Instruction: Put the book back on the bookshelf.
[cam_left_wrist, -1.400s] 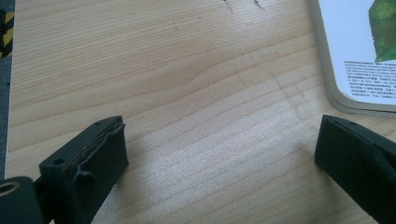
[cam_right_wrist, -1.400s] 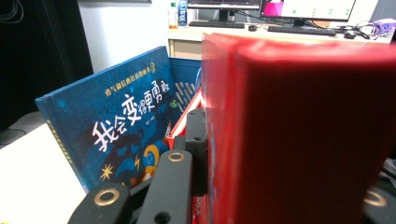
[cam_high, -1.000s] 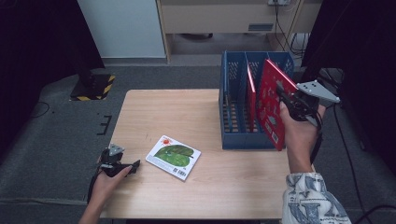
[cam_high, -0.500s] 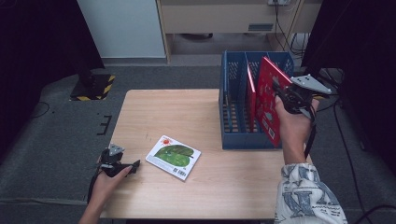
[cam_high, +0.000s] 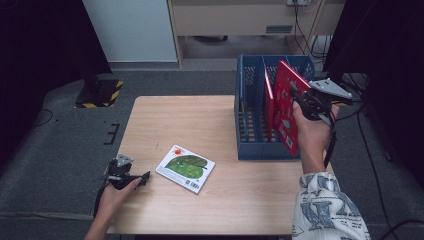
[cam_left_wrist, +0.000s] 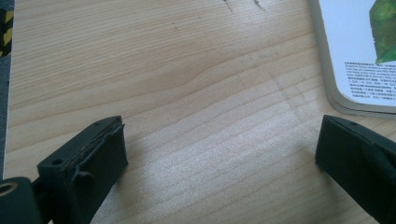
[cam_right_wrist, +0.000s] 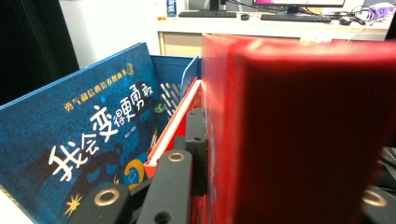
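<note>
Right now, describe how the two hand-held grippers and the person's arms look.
Both are black. The left hand-held gripper and right hand-held gripper each carry a grey three-cornered plate and trail a black cable. The right arm wears a white sleeve with dark print.

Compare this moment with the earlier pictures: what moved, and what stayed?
The right claw, shut on the red book in the blue rack, edged slightly up and back. The left claw stays open on the table; the green book lies unmoved.
</note>
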